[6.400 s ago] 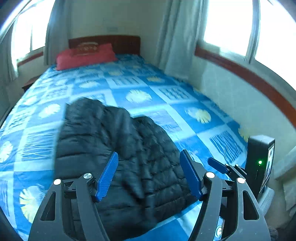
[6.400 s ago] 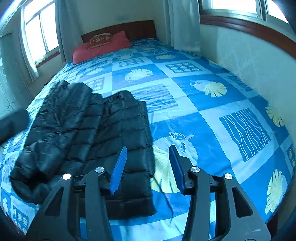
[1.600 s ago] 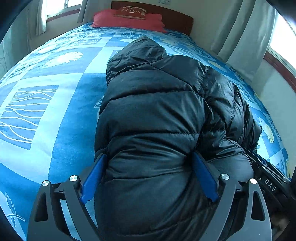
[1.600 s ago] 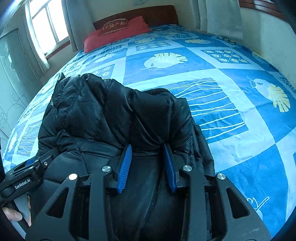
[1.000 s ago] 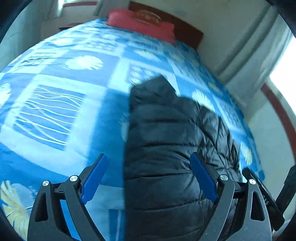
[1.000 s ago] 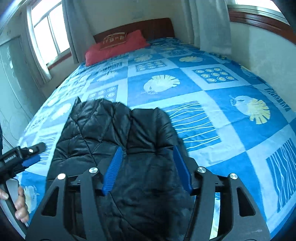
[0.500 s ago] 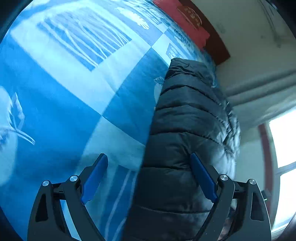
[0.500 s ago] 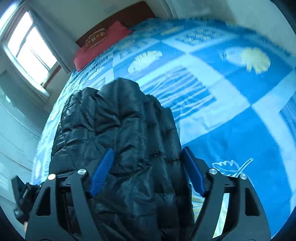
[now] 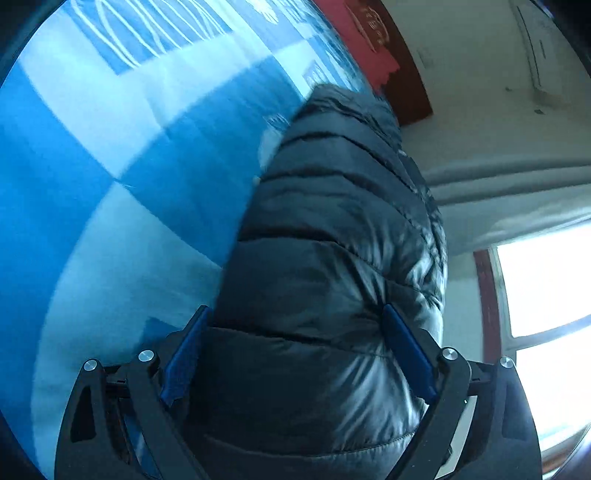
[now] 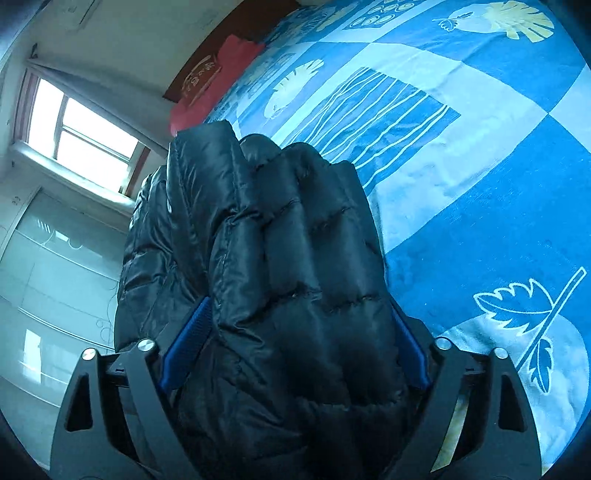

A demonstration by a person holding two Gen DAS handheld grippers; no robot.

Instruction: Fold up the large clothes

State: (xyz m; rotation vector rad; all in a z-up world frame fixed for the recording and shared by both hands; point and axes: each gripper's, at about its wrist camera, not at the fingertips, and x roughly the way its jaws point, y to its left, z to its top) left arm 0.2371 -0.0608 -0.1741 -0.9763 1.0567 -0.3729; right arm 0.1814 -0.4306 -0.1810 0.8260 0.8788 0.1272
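Padding fills most of what we see: one black quilted puffer jacket, bundled, bulges up between the blue pads of both tongs and hides their inner faces. In the left wrist view our left tongs stand wide apart with the bundle wedged between them, both pads touching the fabric; we cannot tell whether they truly squeeze it or merely straddle it. The jacket's lower part is cut off by the frame edge, and the picture is smeared and tilted, so the bedcover pattern is hard to read.

In the right wrist view our right tongs are likewise spread, the jacket packed between the two pads; the right pad is mostly buried under a fold. Again we cannot tell if this counts as a grip.

The jacket sits over the one bed with its blue and white patchwork leaf-print cover, though whether it rests on it or is lifted is unclear. We count one red pillow against a dark wooden headboard, and one bright window in each view.
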